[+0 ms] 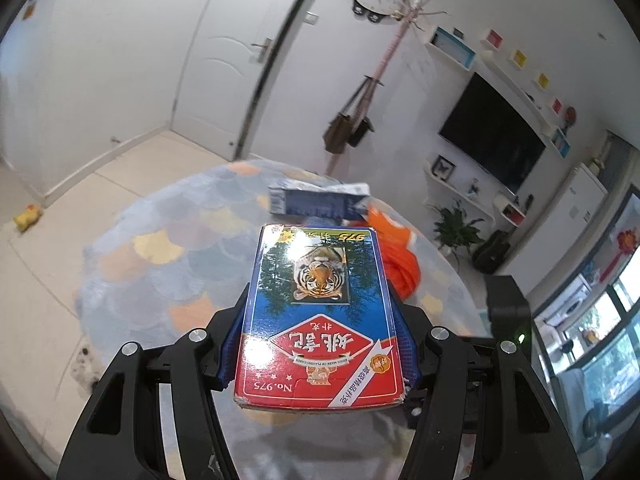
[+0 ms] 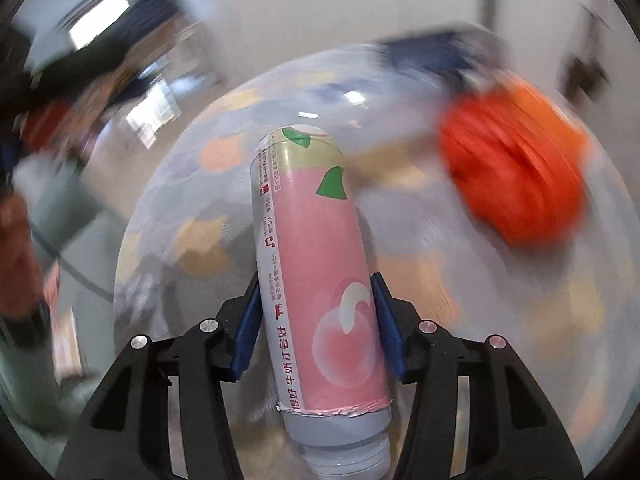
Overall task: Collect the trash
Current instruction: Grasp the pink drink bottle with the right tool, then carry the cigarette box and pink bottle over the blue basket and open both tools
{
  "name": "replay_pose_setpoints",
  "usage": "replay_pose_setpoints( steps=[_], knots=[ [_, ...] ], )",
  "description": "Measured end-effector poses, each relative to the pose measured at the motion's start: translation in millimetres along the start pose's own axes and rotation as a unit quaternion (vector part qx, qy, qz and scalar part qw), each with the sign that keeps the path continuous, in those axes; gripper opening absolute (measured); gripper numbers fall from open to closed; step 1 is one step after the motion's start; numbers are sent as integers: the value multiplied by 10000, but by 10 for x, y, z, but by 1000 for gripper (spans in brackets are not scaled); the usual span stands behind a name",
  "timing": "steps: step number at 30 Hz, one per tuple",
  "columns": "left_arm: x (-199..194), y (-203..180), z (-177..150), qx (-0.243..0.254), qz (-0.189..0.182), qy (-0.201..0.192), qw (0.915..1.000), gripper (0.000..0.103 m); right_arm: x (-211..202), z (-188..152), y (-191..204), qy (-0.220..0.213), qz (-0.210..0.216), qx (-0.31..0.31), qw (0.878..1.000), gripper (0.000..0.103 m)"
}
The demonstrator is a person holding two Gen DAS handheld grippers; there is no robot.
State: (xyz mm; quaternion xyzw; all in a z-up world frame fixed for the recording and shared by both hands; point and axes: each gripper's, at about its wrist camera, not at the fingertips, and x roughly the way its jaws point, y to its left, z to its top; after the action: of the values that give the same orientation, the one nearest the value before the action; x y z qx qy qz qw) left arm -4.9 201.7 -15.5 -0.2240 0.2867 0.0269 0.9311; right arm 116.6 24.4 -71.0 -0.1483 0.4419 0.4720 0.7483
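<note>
- Left wrist view: my left gripper [image 1: 320,344] is clamped on a playing-card box [image 1: 318,320], blue pads against its two long sides. The box's long axis runs straight out along my fingers, the tiger picture toward the far end and the red end nearest the camera. It is carried above the round table [image 1: 160,248] with its patterned cover, not resting on it.
- Ahead of the box, slightly right, an orange plastic bag [image 1: 400,256] lies on the table just past the box's far corner. Beyond it lies a flattened blue carton [image 1: 320,200]. I judge the bag to be the collecting point, so the next move for this hand is forward and a little right.
- Right wrist view: my right gripper [image 2: 320,320] grips a pink peach-printed drink bottle [image 2: 320,264] at mid-body, pads on both sides. Its long axis also lies along my fingers, the grey cap end near the camera, the base pointing away and tilted slightly left.
- The surroundings are badly blurred. The orange bag [image 2: 516,172] shows up and to the right of the bottle, well apart from it. The bottle must swing right to reach it.
- I cannot tell from these views which hand is nearer the bag.
</note>
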Motion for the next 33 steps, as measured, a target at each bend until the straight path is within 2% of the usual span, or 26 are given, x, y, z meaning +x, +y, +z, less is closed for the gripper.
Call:
replay_pose_setpoints(
  steps=[2, 4, 6, 9, 13, 17, 21, 22, 24, 26, 29, 33],
  knots=[
    [81, -53, -49, 70, -107, 78, 9999, 58, -128, -157, -121, -184, -224, 425, 9987, 48],
    [172, -148, -127, 185, -238, 169, 9994, 58, -288, -349, -260, -377, -710, 905, 9927, 48],
    [260, -250, -204, 257, -376, 255, 9986, 58, -424, -514, -447, -501, -1234, 1456, 9803, 48],
    [362, -388, -293, 361, -565, 376, 9970, 58, -514, -670, -644, -595, -1416, 1940, 9689, 49],
    [411, -514, -359, 447, -697, 435, 9956, 58, -536, -772, -741, -654, -1255, 2229, 9645, 50],
    [414, -584, -383, 517, -740, 457, 9949, 58, -523, -796, -722, -705, -1220, 2304, 9628, 69],
    [434, -622, -404, 537, -728, 486, 9947, 58, -508, -797, -760, -750, -1202, 2349, 9616, 70],
    [443, -632, -409, 545, -731, 498, 9946, 58, -505, -792, -754, -725, -1223, 2331, 9620, 69],
    [482, -636, -391, 545, -752, 507, 9944, 58, -496, -766, -732, -721, -1137, 2236, 9653, 47],
    [515, -664, -372, 545, -792, 516, 9940, 58, -506, -760, -742, -740, -1034, 2276, 9654, 45],
    [534, -742, -345, 586, -855, 503, 9933, 58, -618, -780, -799, -990, -759, 2473, 9609, 45],
    [565, -975, -243, 772, -1010, 368, 9912, 58, -969, -777, -880, -1467, -822, 2580, 9514, 45]
  ],
)
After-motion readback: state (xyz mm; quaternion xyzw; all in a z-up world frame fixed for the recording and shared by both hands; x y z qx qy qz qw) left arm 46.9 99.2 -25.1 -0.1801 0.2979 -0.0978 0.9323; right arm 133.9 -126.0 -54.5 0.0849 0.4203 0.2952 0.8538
